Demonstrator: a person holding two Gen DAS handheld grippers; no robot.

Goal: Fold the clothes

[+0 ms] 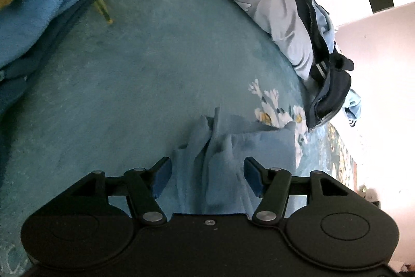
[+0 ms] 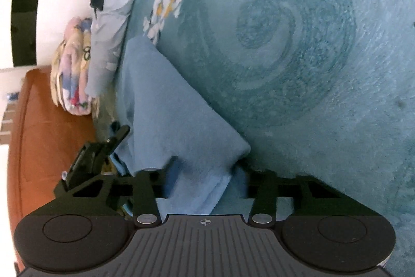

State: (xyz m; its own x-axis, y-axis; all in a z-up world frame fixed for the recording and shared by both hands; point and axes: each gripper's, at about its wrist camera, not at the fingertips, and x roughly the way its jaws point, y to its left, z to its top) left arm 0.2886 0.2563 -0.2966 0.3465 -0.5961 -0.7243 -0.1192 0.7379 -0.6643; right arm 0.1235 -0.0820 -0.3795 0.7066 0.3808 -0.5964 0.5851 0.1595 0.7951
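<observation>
A light blue garment (image 1: 228,160) lies rumpled on a teal patterned bedspread (image 1: 135,74). My left gripper (image 1: 207,170) is open, its blue pads on either side of the bunched cloth, not pinching it. In the right wrist view the same light blue garment (image 2: 176,116) runs away from the camera as a long fold. My right gripper (image 2: 205,173) is open with the garment's near end lying between its fingers. The other gripper (image 2: 98,152) shows at the garment's left edge.
A pale blue pillow (image 1: 264,1) with dark clothes (image 1: 329,85) lies at the bed's right side. A folded blue fleece (image 1: 44,7) sits at the upper left. A floral folded item (image 2: 75,66) and an orange-brown wooden board (image 2: 49,134) are at the left.
</observation>
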